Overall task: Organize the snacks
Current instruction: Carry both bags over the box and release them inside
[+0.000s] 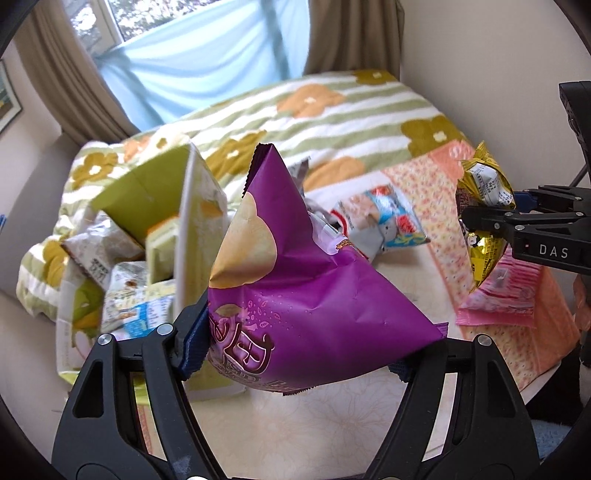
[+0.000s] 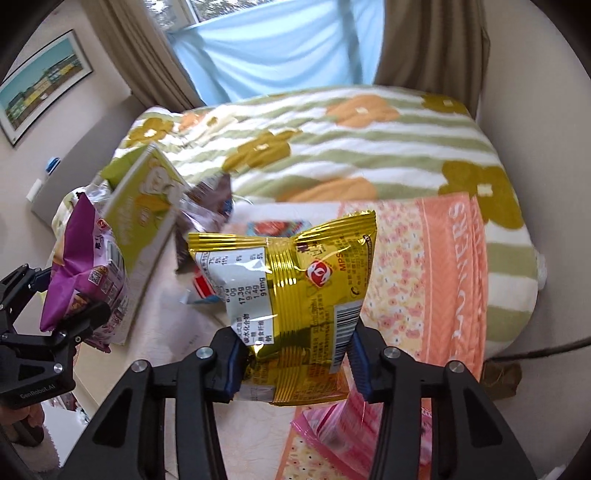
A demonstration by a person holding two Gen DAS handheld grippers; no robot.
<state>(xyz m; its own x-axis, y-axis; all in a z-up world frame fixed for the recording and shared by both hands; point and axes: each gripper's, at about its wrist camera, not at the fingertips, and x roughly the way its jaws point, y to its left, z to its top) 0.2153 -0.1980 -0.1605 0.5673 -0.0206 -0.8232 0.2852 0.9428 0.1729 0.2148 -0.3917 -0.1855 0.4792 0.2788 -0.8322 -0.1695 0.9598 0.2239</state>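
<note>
This is a bedroom in a home. A bed [image 2: 369, 155] fills the view, covered by a fleecy blanket [image 1: 332, 110] with green stripes and big flowers. Behind it, brown curtains [image 2: 140, 55] frame a window [image 2: 221, 7] draped with pale blue cloth [image 2: 280, 48]. A framed picture [image 2: 40, 85] hangs on the cream wall.

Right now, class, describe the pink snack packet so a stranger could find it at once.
Start at the bed with the flowered, green-striped blanket. Nearer the camera lies an orange floral cloth, and the pink snack packet lies flat on it, below the gold bag held in the right tongs. It is the only pink wrapper in view, and no tongs hold it.
</note>
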